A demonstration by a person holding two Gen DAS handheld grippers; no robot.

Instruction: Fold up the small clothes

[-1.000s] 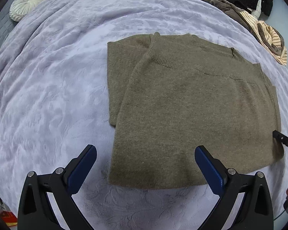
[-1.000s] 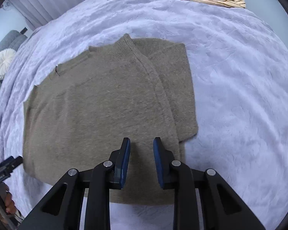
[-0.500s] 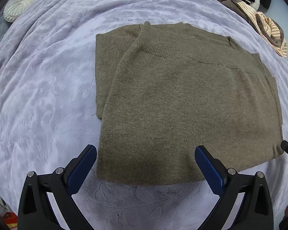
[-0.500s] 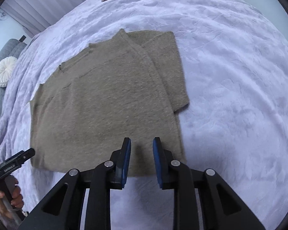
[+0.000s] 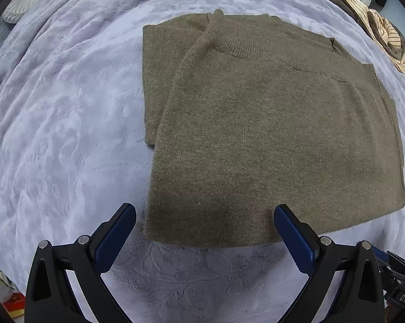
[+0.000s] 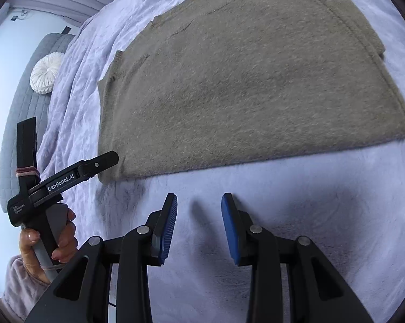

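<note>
Sweater (image 5: pixel 269 134) lies flat, collar far, hem near; left gripper (image 5: pixel 205 231) wide apart, right gripper (image 6: pixel 199 226) just opening, both empty.

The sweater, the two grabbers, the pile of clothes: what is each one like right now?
Sweater: folded, flat on the blanket.
Left gripper: open wide, empty, over the sweater's near edge.
Right gripper: jaws just opening, empty, above bare blanket.
Clothes pile: crumpled, unfolded.
</note>
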